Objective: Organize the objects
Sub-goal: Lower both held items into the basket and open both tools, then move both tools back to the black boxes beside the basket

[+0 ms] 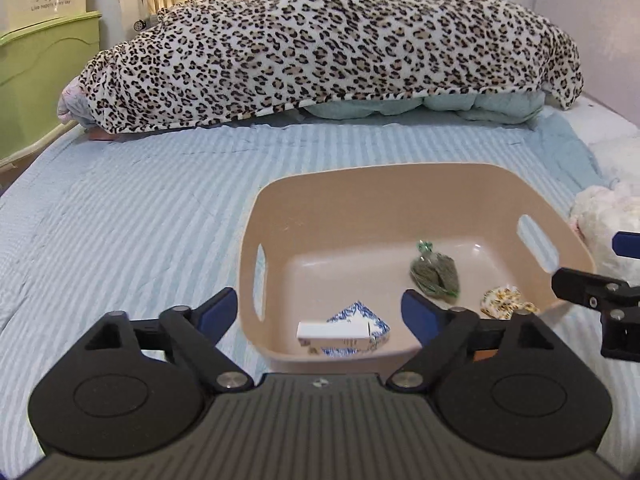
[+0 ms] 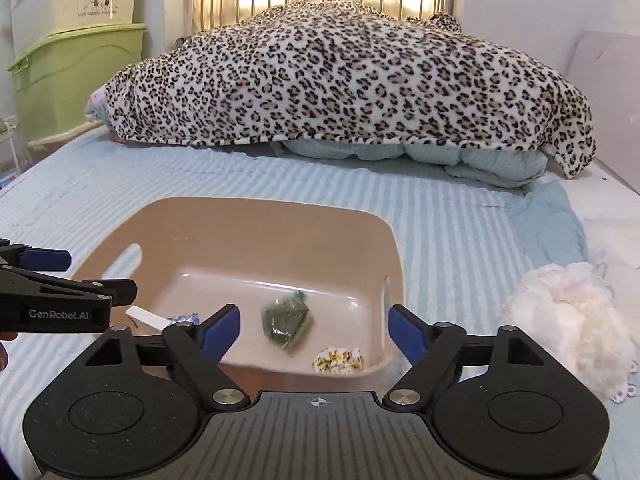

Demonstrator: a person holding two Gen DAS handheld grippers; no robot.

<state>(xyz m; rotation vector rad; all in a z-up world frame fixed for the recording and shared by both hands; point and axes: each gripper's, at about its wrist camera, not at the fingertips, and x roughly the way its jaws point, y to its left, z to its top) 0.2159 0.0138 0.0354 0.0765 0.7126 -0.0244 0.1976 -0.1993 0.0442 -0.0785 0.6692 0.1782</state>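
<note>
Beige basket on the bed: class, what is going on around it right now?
A person holds two grippers over a beige basket on a striped bed. The left gripper and right gripper both hover with jaws open, holding nothing. Inside lie a white box, a green packet and a small floral pouch. A fluffy white bundle sits outside.

Partly hidden from me: white box (image 2: 146,317) behind left gripper (image 2: 60,268); blurred: green packet (image 2: 286,322); fluffy bundle (image 1: 608,224) cut off at the frame edge.
</note>
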